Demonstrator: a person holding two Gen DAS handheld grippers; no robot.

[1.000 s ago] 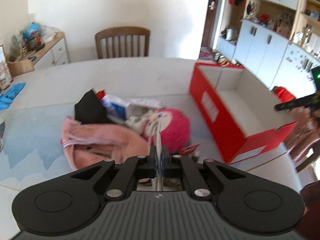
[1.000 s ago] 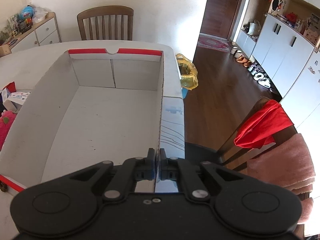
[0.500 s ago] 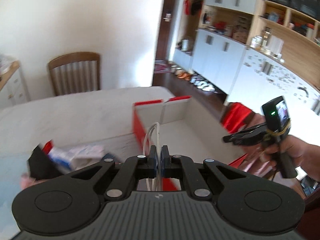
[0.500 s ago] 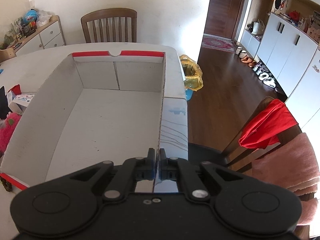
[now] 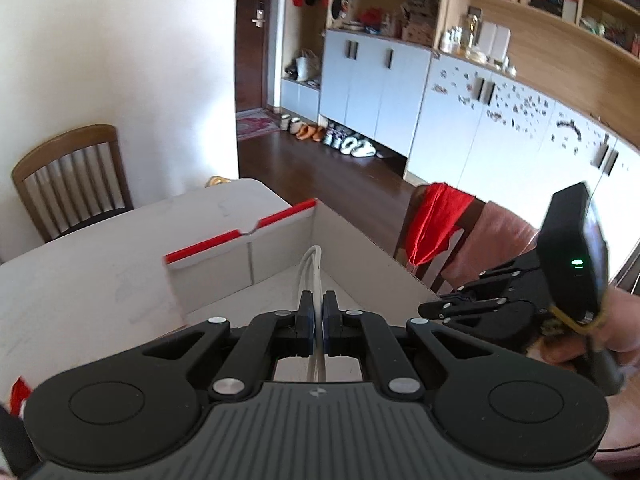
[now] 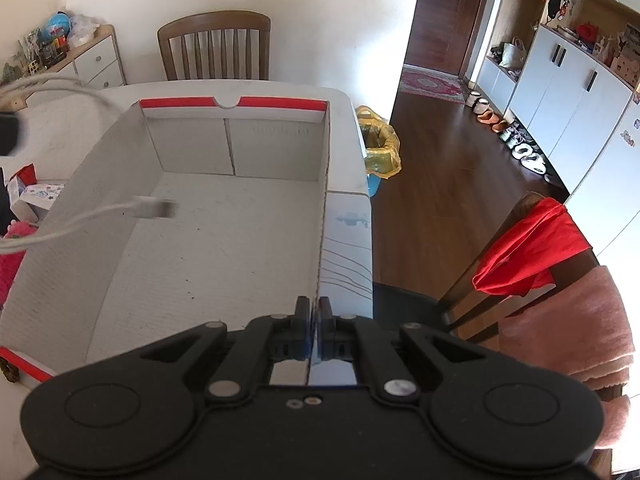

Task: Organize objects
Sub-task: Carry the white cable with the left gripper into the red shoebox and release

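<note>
Since the earlier frames, the left gripper (image 5: 318,316) has travelled from above the pile of soft things over to the open red-and-white cardboard box (image 6: 224,148), carrying one white cable (image 5: 313,270) with it; the right gripper (image 6: 314,322) has stayed in the same place. The two fingers of the left gripper are pressed together on the cable, which rises between them as a loop of two strands in the left wrist view. In the right wrist view the same cable enters from the left, and its one white plug (image 6: 154,207) hangs in the air over the left side of the box, not touching the floor of it. The box is empty inside; it has one red rim with a round notch on its far wall.

The two fingers of the right gripper are closed on the near right wall of the box (image 6: 322,240), close to the corner. One hand (image 5: 612,332) holds this gripper at the right edge of the left wrist view.

The box stands on one white table (image 6: 344,120). Left of it lie one bright pink fluffy thing (image 6: 12,256) and one small white carton with a printed pattern (image 6: 38,194). Two wooden chairs are in view: one slatted chair (image 6: 214,46) behind the table, and one chair at the right draped with a red cloth (image 6: 528,248) and a pink towel (image 6: 568,328).
</note>
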